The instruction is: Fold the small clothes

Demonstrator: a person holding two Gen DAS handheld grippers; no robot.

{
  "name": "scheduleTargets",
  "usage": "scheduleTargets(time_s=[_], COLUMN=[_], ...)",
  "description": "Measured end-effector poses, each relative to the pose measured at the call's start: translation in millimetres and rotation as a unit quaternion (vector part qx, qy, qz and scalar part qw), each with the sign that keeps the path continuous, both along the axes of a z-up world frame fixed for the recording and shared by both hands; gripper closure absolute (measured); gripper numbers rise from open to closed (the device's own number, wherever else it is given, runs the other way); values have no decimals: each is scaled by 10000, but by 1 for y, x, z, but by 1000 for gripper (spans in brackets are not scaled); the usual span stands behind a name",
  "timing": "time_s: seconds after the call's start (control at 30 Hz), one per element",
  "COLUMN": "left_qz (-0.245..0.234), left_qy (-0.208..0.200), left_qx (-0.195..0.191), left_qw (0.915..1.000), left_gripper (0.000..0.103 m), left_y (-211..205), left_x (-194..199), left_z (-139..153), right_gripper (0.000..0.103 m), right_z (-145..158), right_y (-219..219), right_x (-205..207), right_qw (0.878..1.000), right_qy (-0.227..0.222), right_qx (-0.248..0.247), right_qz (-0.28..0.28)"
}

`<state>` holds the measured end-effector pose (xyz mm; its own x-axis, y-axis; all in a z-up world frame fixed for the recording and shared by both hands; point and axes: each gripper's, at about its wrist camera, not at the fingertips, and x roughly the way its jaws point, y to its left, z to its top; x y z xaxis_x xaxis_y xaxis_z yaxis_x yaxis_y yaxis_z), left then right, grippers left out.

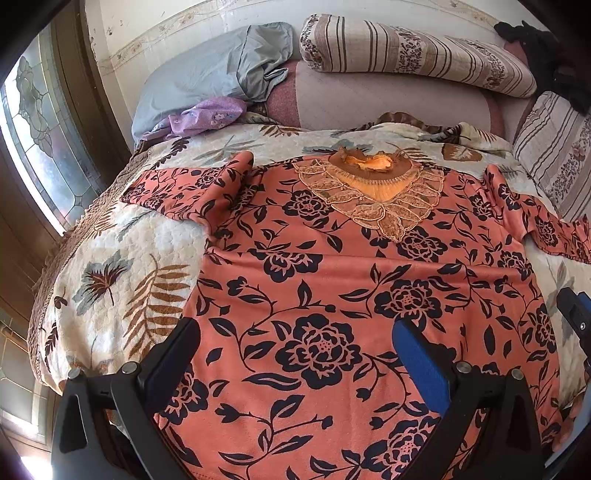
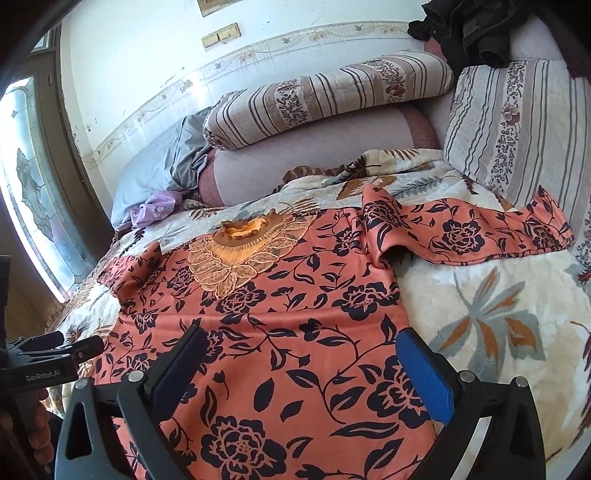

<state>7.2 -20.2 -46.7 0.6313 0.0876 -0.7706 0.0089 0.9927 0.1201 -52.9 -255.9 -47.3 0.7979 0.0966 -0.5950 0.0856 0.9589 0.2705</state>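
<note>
A salmon-orange top (image 1: pixel 332 266) with black flowers lies spread flat, front up, on the bed; the same top (image 2: pixel 295 332) fills the right wrist view. Its lace collar (image 1: pixel 373 184) points away from me. The left sleeve (image 1: pixel 192 188) is bunched near the shoulder, and the right sleeve (image 2: pixel 480 229) stretches out to the right. My left gripper (image 1: pixel 295 343) hovers open over the lower left part of the top, holding nothing. My right gripper (image 2: pixel 299 354) is open over the lower right part, its blue pad (image 2: pixel 424 373) near the top's side edge.
A leaf-patterned quilt (image 1: pixel 122 266) covers the bed. Striped pillows (image 1: pixel 406 51) and a grey pillow (image 1: pixel 207 77) lie at the far end, with a purple cloth (image 1: pixel 207 118) beside them. Dark clothes (image 2: pixel 465 26) sit at the far right. A glass door (image 1: pixel 33 122) is left.
</note>
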Motion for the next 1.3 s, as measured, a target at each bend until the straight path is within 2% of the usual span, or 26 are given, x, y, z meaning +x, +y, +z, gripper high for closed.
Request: scheduleTargets(time_s=[0.6,1.3], left_qz=[42,-17], left_qy=[-11,109], left_qx=[-45,98], left_qw=[10000,9999], left_gripper=[0,0], left_y=[4,-2], left_x=[5,4], left_z=[3,-10], right_gripper=[0,0], right_z=[0,-3], right_y=[4,9], right_x=[1,4], right_qw=[10000,9997], right_qy=[-4,20], right_qx=[-22,71], right_qz=[61,242])
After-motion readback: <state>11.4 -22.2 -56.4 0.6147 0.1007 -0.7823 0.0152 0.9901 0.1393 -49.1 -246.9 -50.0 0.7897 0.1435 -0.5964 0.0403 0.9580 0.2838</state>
